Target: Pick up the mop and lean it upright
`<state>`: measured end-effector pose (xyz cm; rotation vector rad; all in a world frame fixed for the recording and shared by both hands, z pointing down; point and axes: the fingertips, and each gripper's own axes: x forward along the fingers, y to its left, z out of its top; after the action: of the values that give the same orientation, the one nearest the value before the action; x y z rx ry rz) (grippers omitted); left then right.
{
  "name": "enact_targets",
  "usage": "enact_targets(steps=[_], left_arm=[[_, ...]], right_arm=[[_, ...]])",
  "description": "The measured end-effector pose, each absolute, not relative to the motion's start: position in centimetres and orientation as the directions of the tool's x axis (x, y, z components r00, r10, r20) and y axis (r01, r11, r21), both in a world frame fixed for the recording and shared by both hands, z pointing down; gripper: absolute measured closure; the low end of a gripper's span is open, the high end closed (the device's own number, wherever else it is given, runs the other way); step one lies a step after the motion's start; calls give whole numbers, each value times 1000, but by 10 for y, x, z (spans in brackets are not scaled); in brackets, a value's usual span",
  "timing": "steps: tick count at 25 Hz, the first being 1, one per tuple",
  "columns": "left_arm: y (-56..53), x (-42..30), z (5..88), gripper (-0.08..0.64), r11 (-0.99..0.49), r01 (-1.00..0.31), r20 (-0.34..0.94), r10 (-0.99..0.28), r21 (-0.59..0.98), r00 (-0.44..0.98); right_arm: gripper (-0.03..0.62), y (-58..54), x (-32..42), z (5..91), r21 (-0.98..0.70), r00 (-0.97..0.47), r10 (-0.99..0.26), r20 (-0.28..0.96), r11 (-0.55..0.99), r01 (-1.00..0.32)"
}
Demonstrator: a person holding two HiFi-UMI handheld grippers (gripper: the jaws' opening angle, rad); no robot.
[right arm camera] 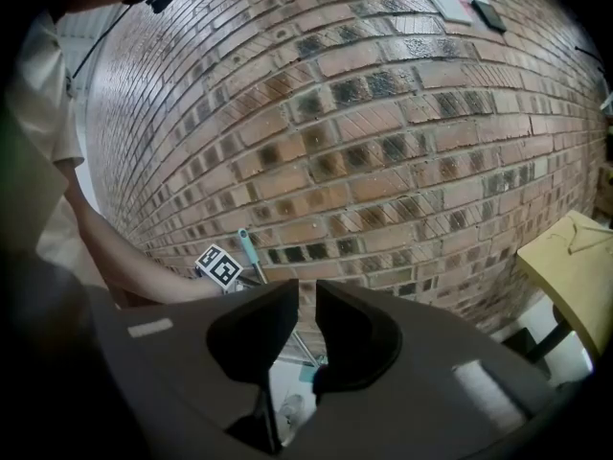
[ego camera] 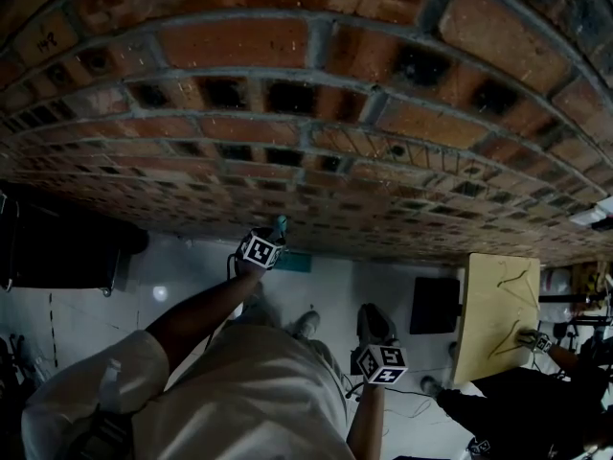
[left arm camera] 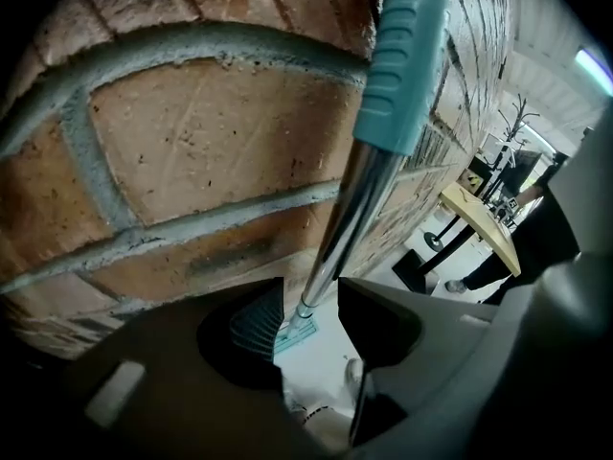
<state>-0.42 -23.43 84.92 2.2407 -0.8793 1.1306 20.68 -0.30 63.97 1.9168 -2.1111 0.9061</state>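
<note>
The mop stands upright against the brick wall [ego camera: 316, 113]. Its teal grip [left arm camera: 407, 56] tops a chrome shaft [left arm camera: 350, 228] that runs down to the teal mop head [left arm camera: 292, 333] on the pale floor. My left gripper [left arm camera: 311, 300] is open around the shaft, with a gap on each side and the pads not pressing. In the head view the left gripper [ego camera: 268, 242] is held out at the wall beside the grip's tip [ego camera: 281, 226]. My right gripper [right arm camera: 306, 300] hangs back near my body [ego camera: 375, 348], its jaws a narrow slit apart with nothing between them.
A yellow table [ego camera: 498, 314] stands to the right along the wall, with a black box [ego camera: 436, 305] on the floor beside it. Another person [ego camera: 536, 401] stands at the far right. Dark furniture [ego camera: 57, 247] sits at the left.
</note>
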Motion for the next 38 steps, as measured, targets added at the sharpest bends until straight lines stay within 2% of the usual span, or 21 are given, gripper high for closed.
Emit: enact_targets(steps=[11, 15, 22, 28, 38], left_arm=[[-211, 11, 841, 337, -625, -734, 812, -266, 265, 519], [-186, -1, 814, 341, -666, -686, 778, -252, 292, 576], [-172, -55, 752, 412, -658, -682, 690, -331, 320, 643], [-168, -59, 703, 417, -709, -620, 609, -338, 337, 718], [-199, -74, 649, 459, -714, -578, 521, -345, 394, 781]], right_arm=[[540, -13, 197, 636, -334, -175, -863, 473, 8, -943], [541, -14, 200, 633, -322, -158, -864, 478, -5, -947], [541, -25, 197, 628, -309, -149, -866, 477, -7, -951], [541, -52, 174, 618, -293, -189, -865, 466, 51, -955], [541, -117, 118, 582, -219, -234, -872, 431, 150, -964]])
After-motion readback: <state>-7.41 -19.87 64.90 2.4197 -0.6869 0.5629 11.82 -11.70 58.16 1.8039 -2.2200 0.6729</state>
